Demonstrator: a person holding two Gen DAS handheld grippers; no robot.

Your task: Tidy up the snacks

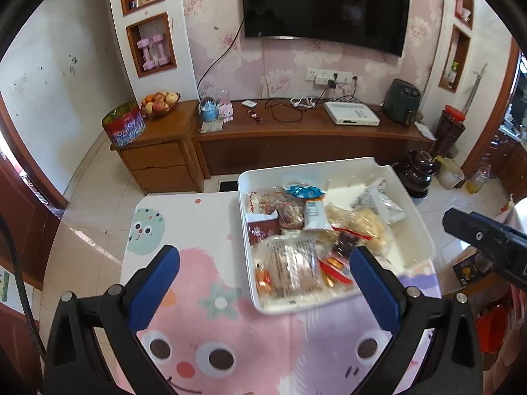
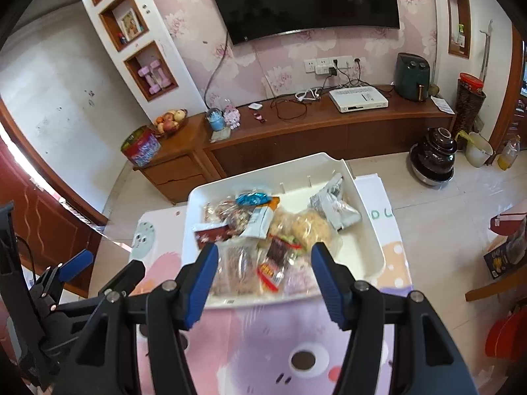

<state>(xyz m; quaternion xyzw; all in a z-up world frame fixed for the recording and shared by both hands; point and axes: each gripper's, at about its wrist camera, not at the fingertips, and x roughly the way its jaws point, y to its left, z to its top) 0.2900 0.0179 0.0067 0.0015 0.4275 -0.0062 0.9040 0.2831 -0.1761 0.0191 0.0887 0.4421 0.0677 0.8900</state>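
Hovering over snack tray (image 1: 425,230): left gripper (image 1: 265,273), right gripper (image 2: 265,275), jaws wide apart, empty.

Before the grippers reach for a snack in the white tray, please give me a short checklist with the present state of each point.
1. Left gripper open, empty: ok.
2. Right gripper open, empty: ok.
3. Tray rests on the table: ok.
4. Snacks inside the tray, none on the table: ok.
5. Snacks sorted: not ok, they lie in a mixed pile.
6. Single packet free to grasp: cannot tell, the picture is blurred.
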